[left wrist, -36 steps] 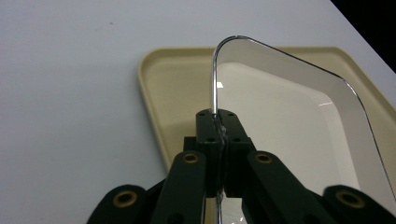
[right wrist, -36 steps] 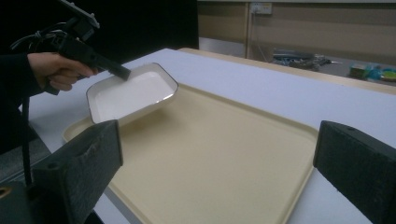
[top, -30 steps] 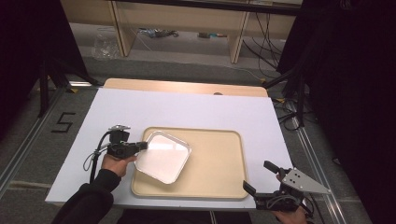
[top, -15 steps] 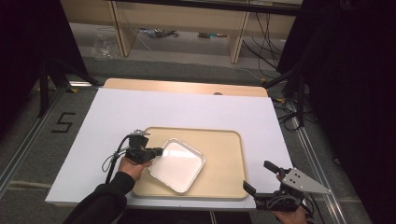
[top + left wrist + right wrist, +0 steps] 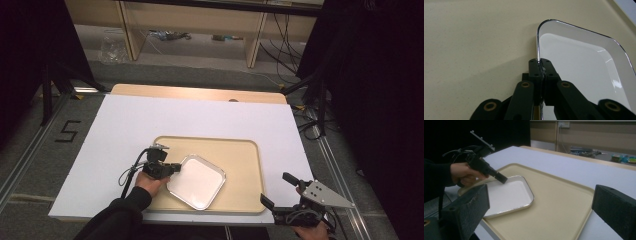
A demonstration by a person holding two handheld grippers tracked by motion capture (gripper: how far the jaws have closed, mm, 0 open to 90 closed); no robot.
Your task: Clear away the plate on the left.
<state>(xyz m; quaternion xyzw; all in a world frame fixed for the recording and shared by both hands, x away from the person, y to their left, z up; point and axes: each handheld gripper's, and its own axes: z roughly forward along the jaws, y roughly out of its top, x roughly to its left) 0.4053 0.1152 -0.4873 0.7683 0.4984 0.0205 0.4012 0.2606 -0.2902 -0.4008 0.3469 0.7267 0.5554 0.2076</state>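
A white square plate (image 5: 196, 181) with a shiny metal rim lies in the beige tray (image 5: 240, 155), towards its near left part. My left gripper (image 5: 176, 167) is shut on the plate's left rim; in the left gripper view the two black jaws pinch the rim (image 5: 538, 53) between them. From the right gripper view the plate (image 5: 507, 195) appears flat on the tray (image 5: 554, 202) with the left gripper (image 5: 503, 179) clamped on its far edge. My right gripper (image 5: 279, 190) stands open at the table's near right corner, nothing between its wide jaws.
The tray sits on a white table top (image 5: 150, 117) with a wooden edge (image 5: 200, 93) at the back. Shelving and cables (image 5: 170, 35) stand beyond the table. A floor marking "5" (image 5: 67, 131) lies to the left.
The left gripper has carried the plate to the right and lower, from the tray's left edge into the tray. The right gripper has stayed put.
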